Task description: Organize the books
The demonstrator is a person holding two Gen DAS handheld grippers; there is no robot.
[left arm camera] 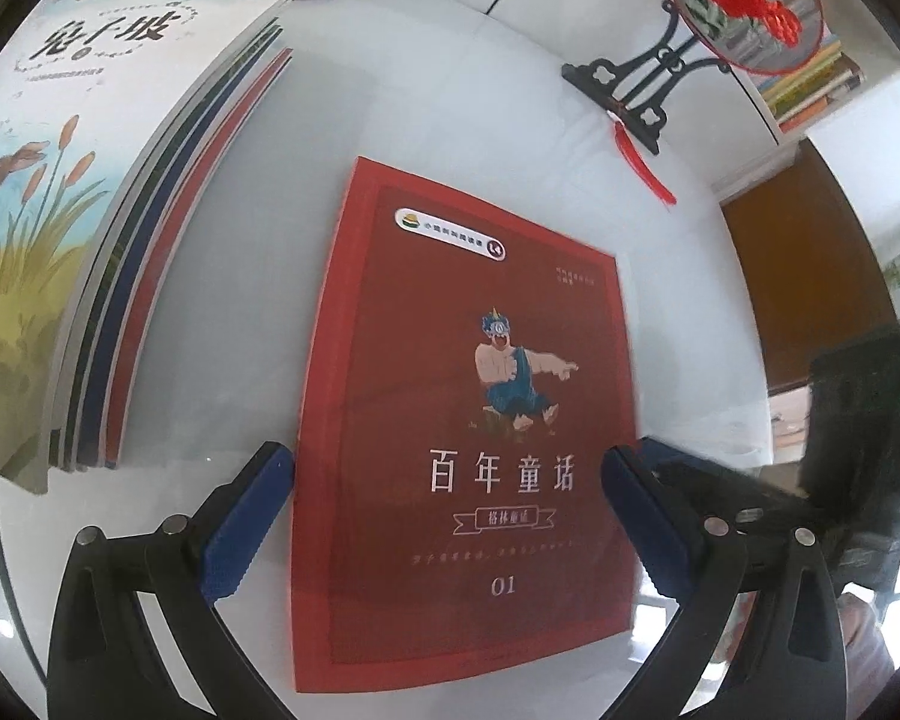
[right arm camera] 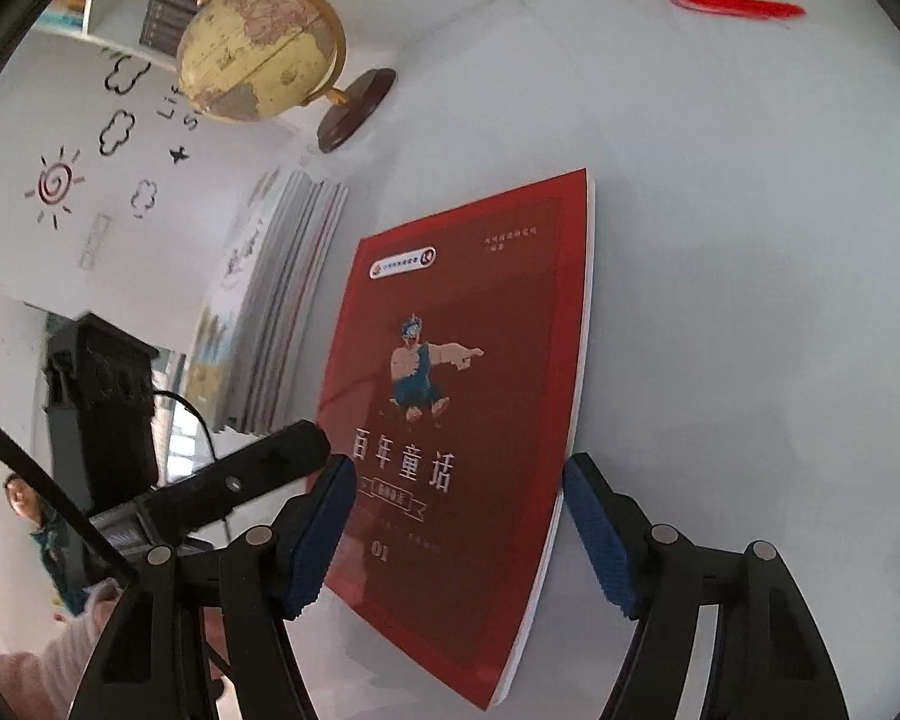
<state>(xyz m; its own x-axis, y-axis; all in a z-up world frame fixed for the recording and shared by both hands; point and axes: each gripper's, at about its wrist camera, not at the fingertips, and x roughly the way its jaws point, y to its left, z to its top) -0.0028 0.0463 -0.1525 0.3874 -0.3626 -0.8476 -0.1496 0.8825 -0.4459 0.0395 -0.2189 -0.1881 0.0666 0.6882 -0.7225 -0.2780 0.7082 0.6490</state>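
A red book [left arm camera: 468,420] with a cartoon figure and white title lies flat on the white table [left arm camera: 660,228]. It also shows in the right wrist view [right arm camera: 468,396], with its white page edge on the right. My left gripper [left arm camera: 450,516] hovers over the book's near half, open wide, blue pads to either side of the cover. My right gripper [right arm camera: 459,516] stands partly open over the same book, its pads clear of the cover and gripping nothing. A stack of books [left arm camera: 90,180] lies left of the red book, topped by a white cover with reeds.
A globe [right arm camera: 258,48] on a wooden base stands behind the stack [right arm camera: 282,300]. A round red-flower fan [left arm camera: 744,6] on a black stand with a red tassel [right arm camera: 732,3] sits at the back right. Bookshelves [left arm camera: 810,84] line the wall. A person [right arm camera: 24,504] is at far left.
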